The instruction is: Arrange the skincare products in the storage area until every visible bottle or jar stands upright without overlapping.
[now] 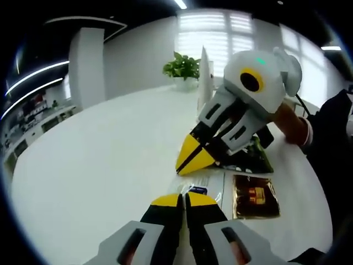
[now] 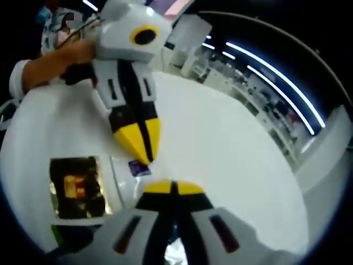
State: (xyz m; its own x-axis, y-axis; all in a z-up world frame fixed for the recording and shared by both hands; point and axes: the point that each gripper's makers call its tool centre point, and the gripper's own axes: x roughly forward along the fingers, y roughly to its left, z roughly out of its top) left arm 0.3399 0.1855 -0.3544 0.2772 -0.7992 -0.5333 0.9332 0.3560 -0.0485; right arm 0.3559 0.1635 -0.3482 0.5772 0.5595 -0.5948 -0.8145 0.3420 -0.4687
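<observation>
My left gripper rises from the bottom of the left gripper view, its yellow jaws shut with nothing between them. Just ahead lies a flat clear packet with a blue label. My right gripper slants down from the right, shut, with its tips at the packet's far end. A gold-brown sachet and a dark green packet lie flat to the right. In the right gripper view, my right gripper is shut, and the left gripper points down onto the labelled packet. The gold sachet lies to the left.
Everything rests on a wide white table. A potted plant and an upright white panel stand at its far side. A person's hand and dark sleeve hold the right gripper. Office shelving shows beyond the table.
</observation>
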